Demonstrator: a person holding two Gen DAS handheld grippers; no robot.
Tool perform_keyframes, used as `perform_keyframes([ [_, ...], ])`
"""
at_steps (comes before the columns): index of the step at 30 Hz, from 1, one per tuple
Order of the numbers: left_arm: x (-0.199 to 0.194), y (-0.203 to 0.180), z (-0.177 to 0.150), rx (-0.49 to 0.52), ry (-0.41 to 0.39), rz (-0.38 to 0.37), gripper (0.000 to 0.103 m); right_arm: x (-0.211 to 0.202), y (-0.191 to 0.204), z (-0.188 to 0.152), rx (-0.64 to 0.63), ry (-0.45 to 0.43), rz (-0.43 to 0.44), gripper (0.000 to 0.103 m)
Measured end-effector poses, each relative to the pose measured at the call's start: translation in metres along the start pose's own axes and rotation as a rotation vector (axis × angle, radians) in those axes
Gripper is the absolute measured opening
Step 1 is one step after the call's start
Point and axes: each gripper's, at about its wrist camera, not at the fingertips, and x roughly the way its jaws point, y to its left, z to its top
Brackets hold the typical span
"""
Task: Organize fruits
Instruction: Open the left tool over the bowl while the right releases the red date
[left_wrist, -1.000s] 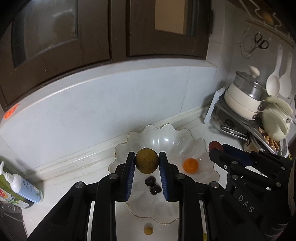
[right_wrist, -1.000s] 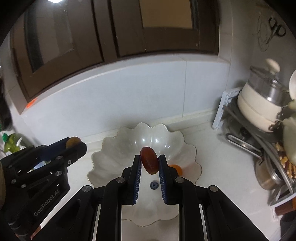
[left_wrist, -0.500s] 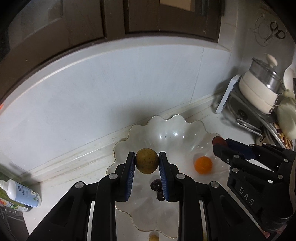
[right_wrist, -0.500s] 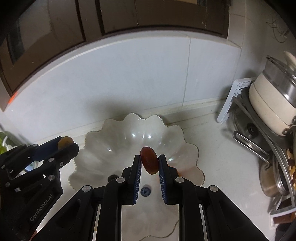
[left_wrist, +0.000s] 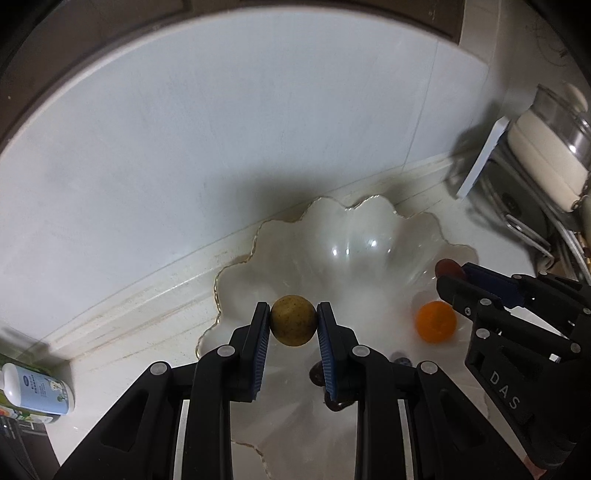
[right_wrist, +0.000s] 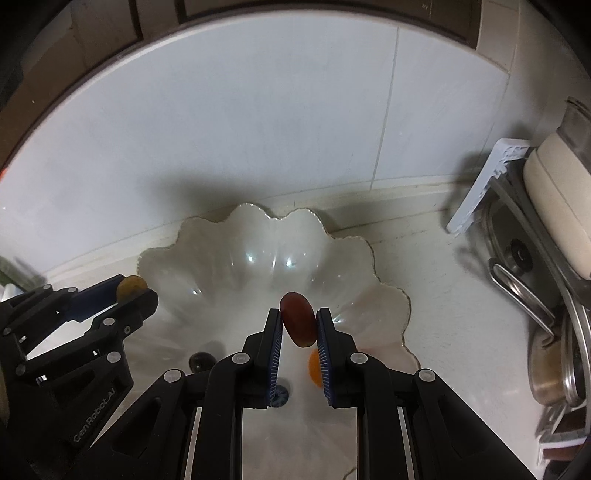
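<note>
From the left wrist, the left gripper (left_wrist: 293, 325) clamps a round yellow-brown fruit (left_wrist: 293, 325) above the near-left part of the scalloped white bowl (left_wrist: 354, 236) on the desk (left_wrist: 122, 373) — an orange fruit (left_wrist: 436, 321) lies inside, beside the right gripper (left_wrist: 448, 275). From the right wrist, the right gripper (right_wrist: 299, 325) pinches a dark red oval fruit (right_wrist: 299, 319) over the bowl's (right_wrist: 236, 236) middle — a blueberry (right_wrist: 279, 397) and a dark fruit (right_wrist: 201, 361) rest below.
</note>
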Motion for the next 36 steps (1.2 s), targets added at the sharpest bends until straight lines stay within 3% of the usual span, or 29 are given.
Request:
perform_keyframes([
  [13,0.026,-0.001,-0.001,-0.01,0.066,0.002,0.028,0.026,-0.001,-0.003,-0.006,0.06,0.008,0.021],
  [17,0.026,-0.002,-0.001,-0.01,0.064,0.009,0.04,0.028,-0.003,-0.001,-0.008,0.063,-0.01,0.025],
  [20,0.024,-0.001,-0.003,-0.009,0.063,0.016,0.041,0.025,-0.003,-0.002,-0.005,0.053,-0.026,0.029],
  [29,0.001,0.002,-0.008,0.009,0.016,0.053,0.041,0.01,-0.003,-0.008,0.008,0.037,-0.026,0.031],
  [36,-0.026,0.006,-0.011,-0.004,-0.032,0.052,0.041,-0.019,-0.001,-0.016,0.015,-0.023,-0.042,0.031],
])
